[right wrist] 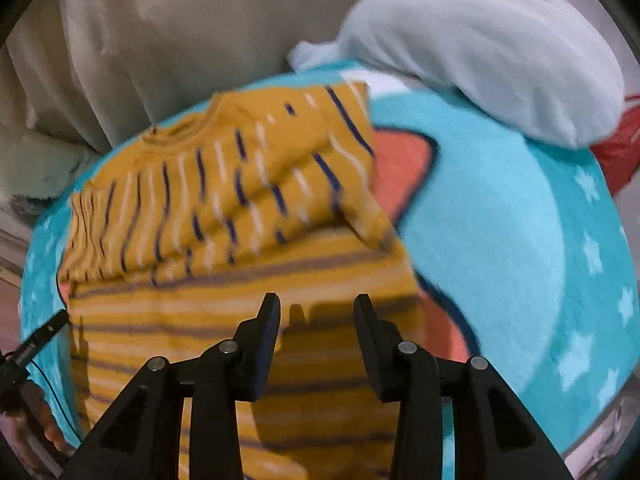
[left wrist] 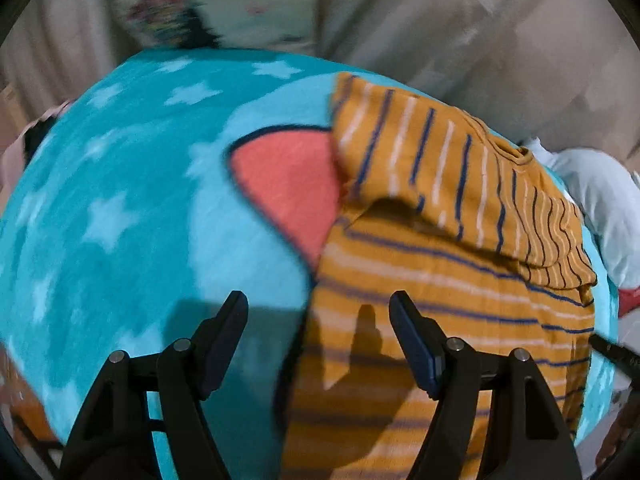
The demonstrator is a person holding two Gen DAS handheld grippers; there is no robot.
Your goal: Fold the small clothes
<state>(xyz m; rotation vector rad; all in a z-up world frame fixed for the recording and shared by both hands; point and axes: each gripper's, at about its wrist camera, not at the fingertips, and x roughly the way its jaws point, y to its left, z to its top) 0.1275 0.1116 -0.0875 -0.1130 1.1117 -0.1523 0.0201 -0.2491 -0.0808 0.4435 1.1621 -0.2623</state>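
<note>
A small mustard-yellow shirt with navy and white stripes (left wrist: pixel 452 280) lies on a turquoise star-print blanket (left wrist: pixel 140 208). Both sleeves are folded in across its upper body. It also shows in the right wrist view (right wrist: pixel 240 264), collar at the far side. My left gripper (left wrist: pixel 319 304) is open and empty, hovering over the shirt's left edge near the hem. My right gripper (right wrist: pixel 317 308) is open and empty, hovering above the shirt's lower body. Neither touches the cloth.
A pale blue bundle of cloth (right wrist: pixel 500 52) lies at the blanket's far right corner, also in the left wrist view (left wrist: pixel 600 200). A red item (right wrist: pixel 616 148) lies beside it. Beige curtains (left wrist: pixel 460 28) hang behind. The blanket (right wrist: pixel 520 240) has a coral patch (left wrist: pixel 288 184).
</note>
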